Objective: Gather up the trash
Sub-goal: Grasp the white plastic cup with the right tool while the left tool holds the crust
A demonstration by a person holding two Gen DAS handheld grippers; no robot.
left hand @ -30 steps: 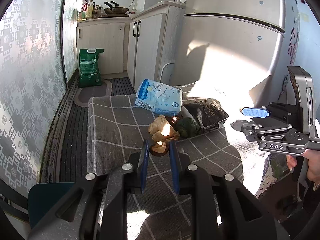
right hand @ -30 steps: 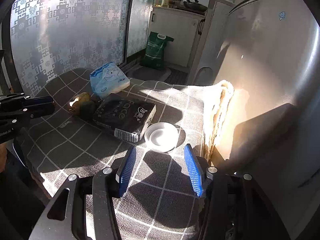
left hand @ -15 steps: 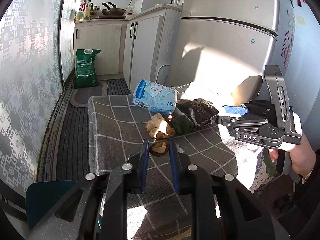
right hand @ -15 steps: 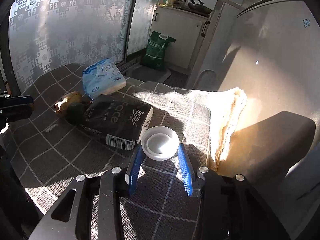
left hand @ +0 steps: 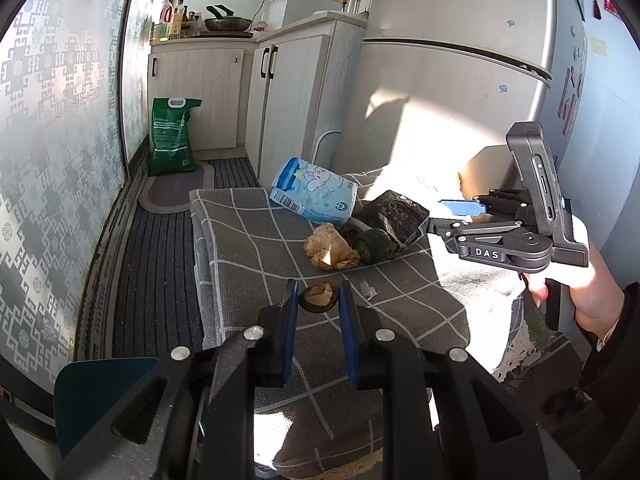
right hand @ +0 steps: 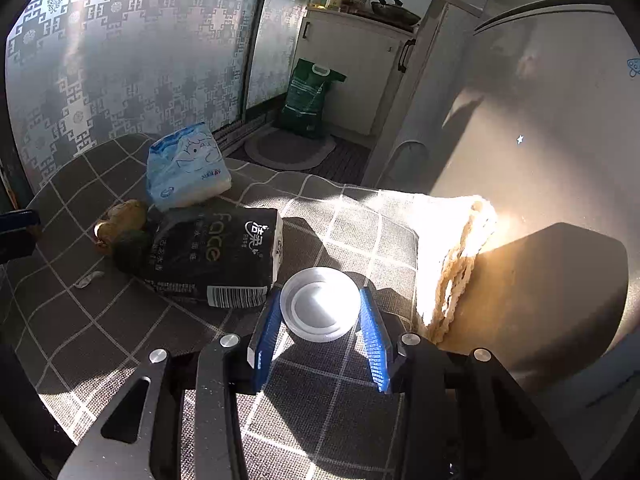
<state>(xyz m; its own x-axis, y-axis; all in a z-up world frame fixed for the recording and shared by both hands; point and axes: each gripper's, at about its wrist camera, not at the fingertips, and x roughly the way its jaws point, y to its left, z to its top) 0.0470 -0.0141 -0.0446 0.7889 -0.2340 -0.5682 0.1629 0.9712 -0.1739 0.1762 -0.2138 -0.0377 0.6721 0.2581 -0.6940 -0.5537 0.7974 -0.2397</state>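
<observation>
On the checked desk (right hand: 120, 340), the right gripper (right hand: 320, 312) pinches the shallow white lid (right hand: 320, 304) by its rim and could let it slip, while the left gripper (left hand: 318, 300) pinches a crumpled brown scrap (left hand: 319, 295).

Black plastic gripper (left hand: 460, 216) at right of the frame has blue pads, white letters "DAS", and a dark sleeve (left hand: 616, 344) behind.
</observation>
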